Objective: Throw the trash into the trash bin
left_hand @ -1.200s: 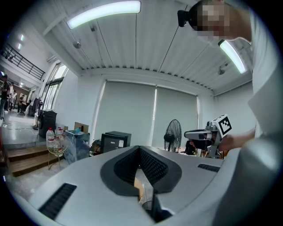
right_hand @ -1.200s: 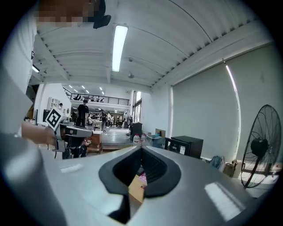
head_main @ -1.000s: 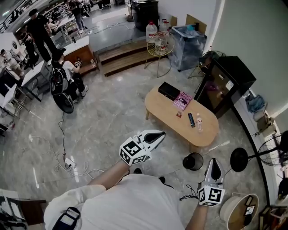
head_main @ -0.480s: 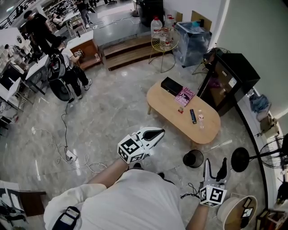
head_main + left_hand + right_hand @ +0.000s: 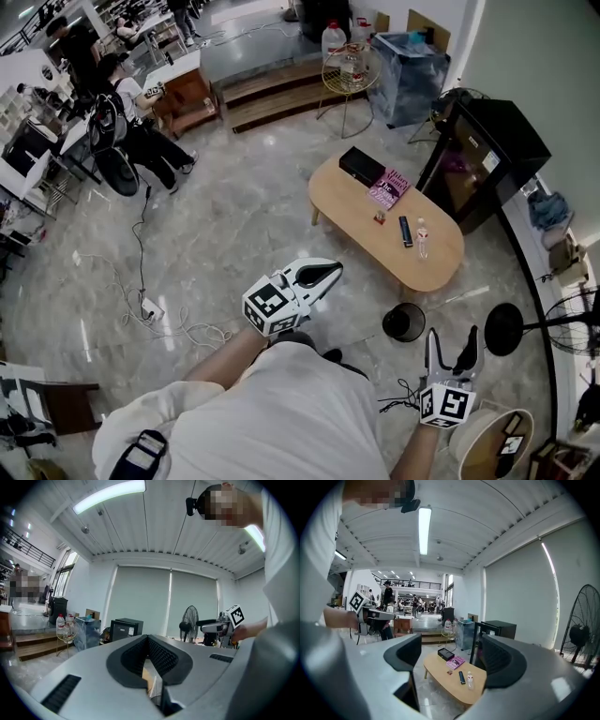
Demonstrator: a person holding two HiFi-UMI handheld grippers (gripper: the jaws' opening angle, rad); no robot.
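Observation:
A small black trash bin (image 5: 404,322) stands on the floor by the near end of an oval wooden table (image 5: 441,267). On the table lie a black box (image 5: 361,166), a pink book (image 5: 386,187), a small red item (image 5: 380,217), a black remote (image 5: 404,231) and a small clear bottle (image 5: 421,239). My right gripper (image 5: 451,337) hovers just right of the bin. Its jaws have just been opening and hold nothing. My left gripper (image 5: 326,273) is shut, up in the air left of the table. The right gripper view frames the table (image 5: 454,686) between its jaws.
A black cabinet (image 5: 487,150) stands right of the table. A fan base (image 5: 504,330) and a round basket (image 5: 487,442) sit at lower right. Cables (image 5: 178,333) trail over the floor at left. People and desks fill the far left, with steps (image 5: 281,89) behind.
The right gripper's jaws went from shut to wide open. Both grippers drifted slightly, and the table sits a little higher in the head view.

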